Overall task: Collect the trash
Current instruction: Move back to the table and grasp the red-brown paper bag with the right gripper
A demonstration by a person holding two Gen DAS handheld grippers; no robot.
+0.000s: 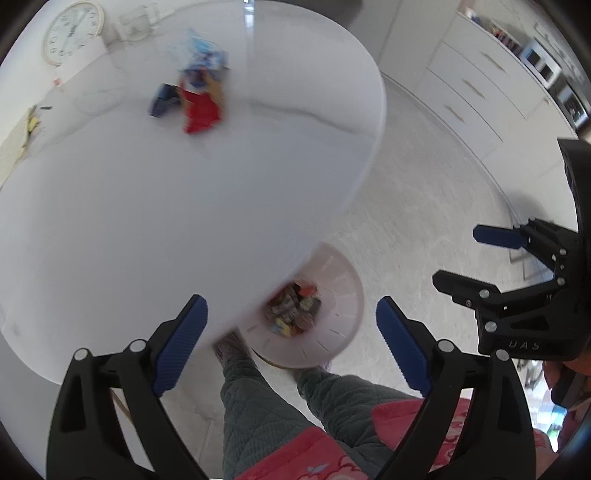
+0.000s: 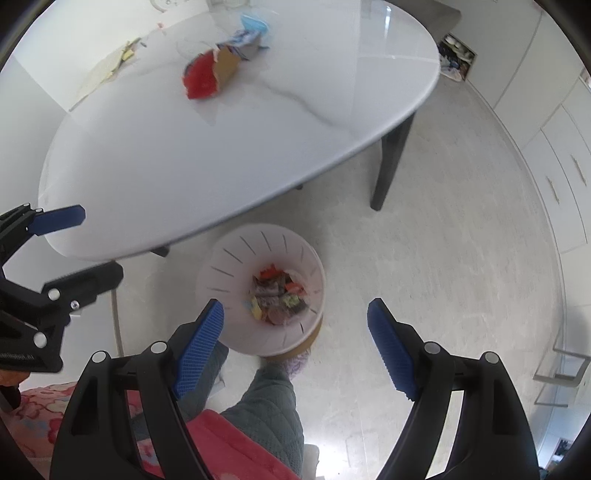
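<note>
White marble table (image 2: 258, 140) fills the left, with red and blue wrappers (image 2: 207, 74) lying near its far side. Left gripper (image 1: 291, 343) and right gripper (image 2: 295, 347) both hang spread and empty above the white bin (image 2: 236, 258) on the floor, which holds wrappers.

There are two claws (image 2: 295, 350) (image 1: 291, 345), one white tabletop (image 2: 258, 147), one trash bin (image 2: 236, 266) and one clock (image 1: 72, 31).
</note>
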